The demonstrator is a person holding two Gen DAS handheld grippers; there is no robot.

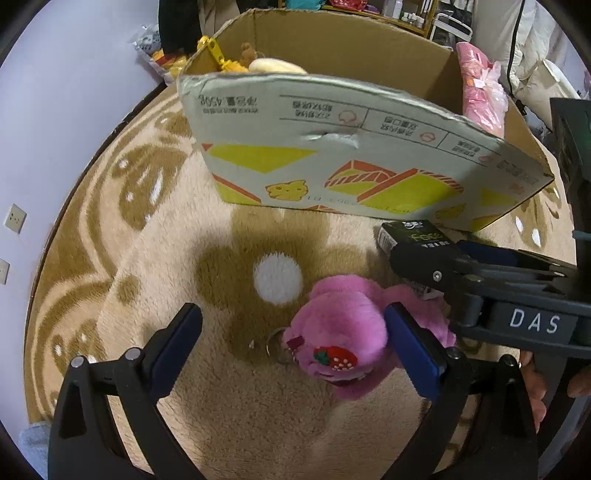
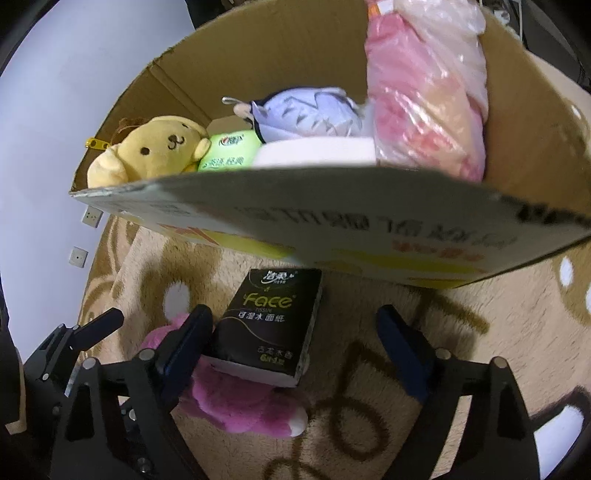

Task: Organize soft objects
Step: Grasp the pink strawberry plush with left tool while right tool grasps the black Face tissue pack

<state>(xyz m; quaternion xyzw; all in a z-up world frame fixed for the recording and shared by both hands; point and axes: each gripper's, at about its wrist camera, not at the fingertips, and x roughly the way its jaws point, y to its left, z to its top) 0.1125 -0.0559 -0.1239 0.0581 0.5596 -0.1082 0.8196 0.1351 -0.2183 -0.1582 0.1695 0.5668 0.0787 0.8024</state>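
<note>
I have both hand-held grippers spread wide in front of the box (image 2: 332,229), gripping nothing: the left hand-held gripper (image 1: 293,325) straddles the pink plush (image 1: 340,332), the right hand-held gripper (image 2: 295,328) the tissue pack (image 2: 269,325) lying partly on it, on the rug (image 1: 166,266).

We find a home room: a plush flower-patterned rug (image 1: 147,236) on the floor, wall sockets (image 1: 14,218), cluttered shelving (image 1: 399,13), and a cardboard box (image 1: 332,48) of soft toys.
</note>
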